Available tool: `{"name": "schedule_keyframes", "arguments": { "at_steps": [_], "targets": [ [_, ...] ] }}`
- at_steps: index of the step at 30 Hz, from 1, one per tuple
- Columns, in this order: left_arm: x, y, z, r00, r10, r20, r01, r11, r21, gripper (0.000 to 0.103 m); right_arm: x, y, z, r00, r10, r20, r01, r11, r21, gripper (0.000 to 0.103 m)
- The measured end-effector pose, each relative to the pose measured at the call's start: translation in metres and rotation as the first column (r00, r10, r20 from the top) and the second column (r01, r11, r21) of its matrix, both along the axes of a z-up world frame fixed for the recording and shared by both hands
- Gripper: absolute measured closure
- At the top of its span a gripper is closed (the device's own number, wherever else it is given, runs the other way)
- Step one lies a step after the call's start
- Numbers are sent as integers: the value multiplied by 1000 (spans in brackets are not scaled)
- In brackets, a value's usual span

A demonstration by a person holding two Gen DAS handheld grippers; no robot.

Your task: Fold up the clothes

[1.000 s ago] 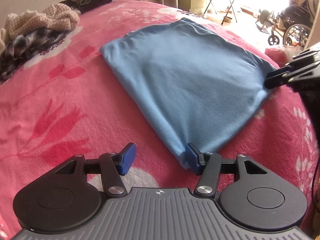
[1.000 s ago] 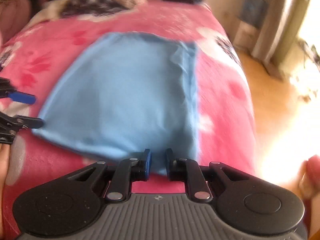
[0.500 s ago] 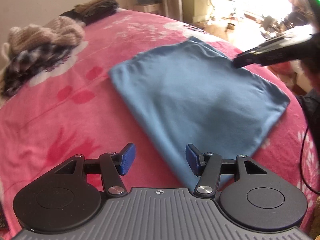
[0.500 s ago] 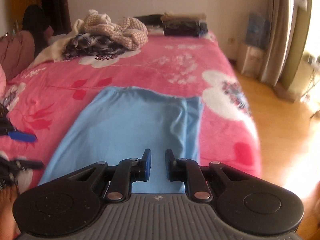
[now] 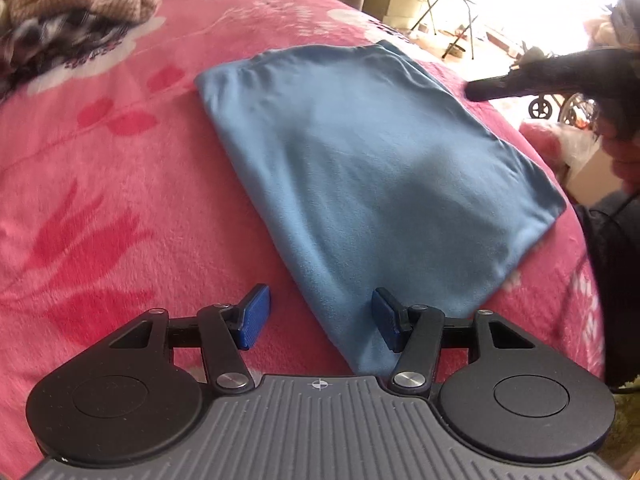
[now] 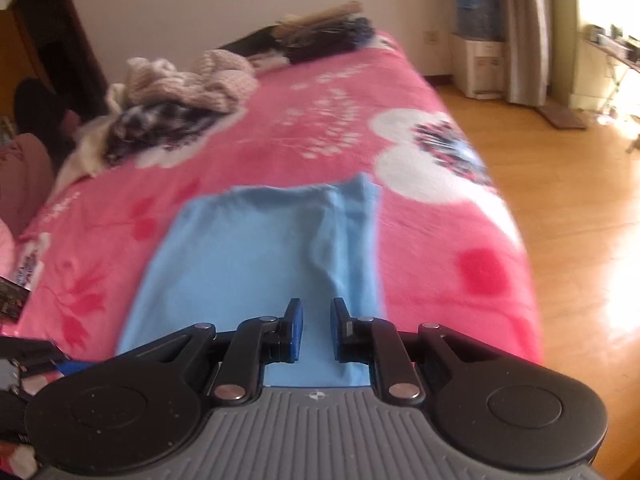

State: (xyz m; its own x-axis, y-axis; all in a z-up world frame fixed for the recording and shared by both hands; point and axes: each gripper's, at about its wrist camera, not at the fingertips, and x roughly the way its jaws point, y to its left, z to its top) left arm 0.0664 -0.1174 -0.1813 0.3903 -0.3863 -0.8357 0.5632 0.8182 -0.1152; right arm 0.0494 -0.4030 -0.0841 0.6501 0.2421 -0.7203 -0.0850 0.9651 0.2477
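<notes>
The folded light-blue soft-knit garment (image 5: pixel 360 184) lies flat on the bed's pink fleece blanket with red and white flower print (image 5: pixel 120 208), near the bed's foot and its floor-side edge. It forms a long rectangle; its long axis runs away from both tools toward the head of the bed.

The left gripper (image 5: pixel 320 318) sits low over the garment's near left corner. Its jaws stand moderately wide with nothing clamped; the left blue pad (image 5: pixel 254 318) is over bare blanket, the right one over cloth. The right gripper (image 6: pixel 316 330) is raised above the near short edge. Its jaws are narrow, a slim gap showing blue fabric below, nothing pinched between them.

Judgement: the next fold most likely takes the near short edge up and over toward the far edge. The left tool is nearer the cloth and better placed to take its corner; the right must descend first.

No containers are in view. A heap of unfolded beige knit and dark checked clothes (image 6: pixel 176 108) lies toward the pillow end, well apart from the garment; a dark folded stack (image 6: pixel 320 36) sits beyond it.
</notes>
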Motion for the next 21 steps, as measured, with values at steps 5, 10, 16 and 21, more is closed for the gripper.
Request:
{"name": "schedule_keyframes", "arguments": {
  "at_steps": [5, 10, 16, 21],
  "targets": [
    [-2, 3, 3, 1000, 4, 1, -4, 1000, 12, 47, 32, 1, -21, 999, -8, -45, 11, 997, 70, 88],
    [6, 13, 11, 999, 46, -13, -46, 999, -15, 47, 31, -29, -25, 988, -144, -53, 147, 987, 60, 88],
    [20, 18, 25, 995, 102, -17, -103, 993, -59, 42, 3, -45, -5, 977, -212, -1, 212, 976, 46, 87],
    [25, 2, 35, 995, 93, 33, -92, 995, -42, 38, -9, -31, 0, 987, -161, -3, 161, 986, 28, 87]
  ]
}}
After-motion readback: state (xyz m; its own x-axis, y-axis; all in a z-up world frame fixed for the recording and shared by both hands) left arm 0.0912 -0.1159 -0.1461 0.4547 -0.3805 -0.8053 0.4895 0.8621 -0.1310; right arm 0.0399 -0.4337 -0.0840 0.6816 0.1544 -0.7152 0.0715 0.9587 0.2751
